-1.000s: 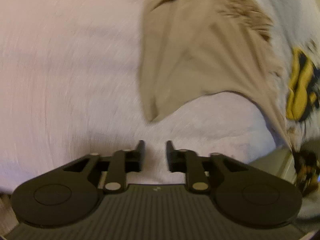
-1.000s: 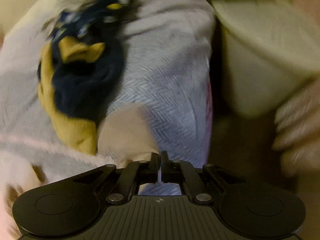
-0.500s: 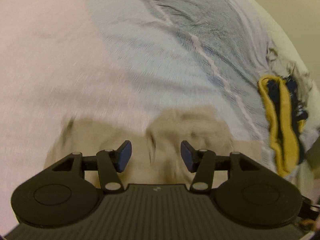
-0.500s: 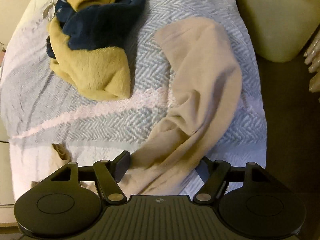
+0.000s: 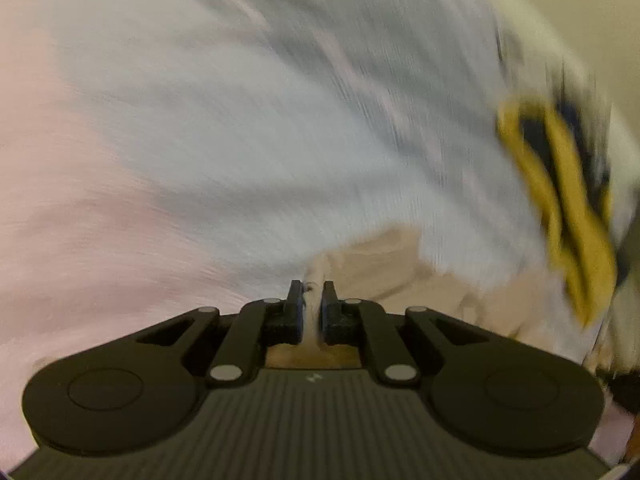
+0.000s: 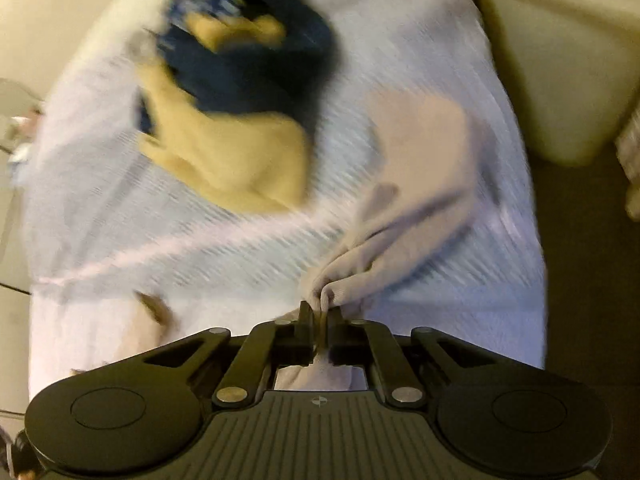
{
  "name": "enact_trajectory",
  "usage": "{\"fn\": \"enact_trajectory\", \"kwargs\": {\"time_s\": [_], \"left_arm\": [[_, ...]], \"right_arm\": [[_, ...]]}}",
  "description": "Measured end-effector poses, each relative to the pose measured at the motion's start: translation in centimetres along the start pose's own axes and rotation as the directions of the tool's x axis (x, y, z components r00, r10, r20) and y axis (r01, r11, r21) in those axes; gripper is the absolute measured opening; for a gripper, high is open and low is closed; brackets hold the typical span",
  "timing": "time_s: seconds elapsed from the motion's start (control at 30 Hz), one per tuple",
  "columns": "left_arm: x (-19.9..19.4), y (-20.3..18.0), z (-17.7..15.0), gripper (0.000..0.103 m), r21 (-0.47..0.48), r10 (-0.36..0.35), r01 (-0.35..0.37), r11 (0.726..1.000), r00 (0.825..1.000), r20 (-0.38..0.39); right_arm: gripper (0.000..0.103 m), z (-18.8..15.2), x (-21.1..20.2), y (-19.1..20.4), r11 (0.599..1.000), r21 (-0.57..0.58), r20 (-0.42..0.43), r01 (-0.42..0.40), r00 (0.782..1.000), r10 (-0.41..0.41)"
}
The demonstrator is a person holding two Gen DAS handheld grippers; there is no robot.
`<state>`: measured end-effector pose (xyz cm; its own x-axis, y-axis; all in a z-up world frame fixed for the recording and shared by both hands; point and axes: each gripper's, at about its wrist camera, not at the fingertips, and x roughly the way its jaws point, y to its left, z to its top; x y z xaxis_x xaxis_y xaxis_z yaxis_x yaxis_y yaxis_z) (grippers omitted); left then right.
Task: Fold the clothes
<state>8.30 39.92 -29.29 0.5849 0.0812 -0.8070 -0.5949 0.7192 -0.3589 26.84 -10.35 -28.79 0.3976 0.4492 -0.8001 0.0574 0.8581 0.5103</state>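
Observation:
A beige garment (image 6: pixel 420 184) lies stretched over the grey-blue herringbone bedspread (image 6: pixel 224 264). My right gripper (image 6: pixel 318 312) is shut on a bunched fold of it at its near end. In the left wrist view the same beige garment (image 5: pixel 384 264) shows just ahead, and my left gripper (image 5: pixel 311 294) is shut on a pinch of it. Both views are motion-blurred.
A crumpled yellow and navy garment (image 6: pixel 240 120) lies at the far left of the bedspread, also in the left wrist view (image 5: pixel 560 200) at right. A cream box-like object (image 6: pixel 560 60) stands at the right of the bed. Pink cover (image 5: pixel 80 240) lies left.
Both grippers were open around the beige garment half a second ago; both have closed on it. Both views now blur with motion.

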Motion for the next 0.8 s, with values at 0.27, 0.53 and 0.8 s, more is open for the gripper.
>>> {"fn": "enact_trajectory", "kwargs": {"time_s": [0.27,0.53,0.8], "left_arm": [[-25.3,11.9,-2.5,0.005,-0.41,0.315,-0.121,0.904,0.838,0.447],[-35.4,18.6,-4.0,0.032,-0.573,0.666,-0.422,0.703,0.674,0.32],[-30.1,22.0,-17.9,0.032,-0.621,0.588,-0.416,0.664,0.803,0.09]], "right_arm": [[0.004,3.7,-2.0,15.1,0.911,-0.295,0.097,-0.288,0.939,0.329],[0.063,0.4,3.7,33.5,0.771,-0.429,-0.151,-0.471,0.879,0.453],[0.063,-13.1,10.5,32.0,0.672,-0.52,-0.516,-0.527,0.821,0.244]]}}
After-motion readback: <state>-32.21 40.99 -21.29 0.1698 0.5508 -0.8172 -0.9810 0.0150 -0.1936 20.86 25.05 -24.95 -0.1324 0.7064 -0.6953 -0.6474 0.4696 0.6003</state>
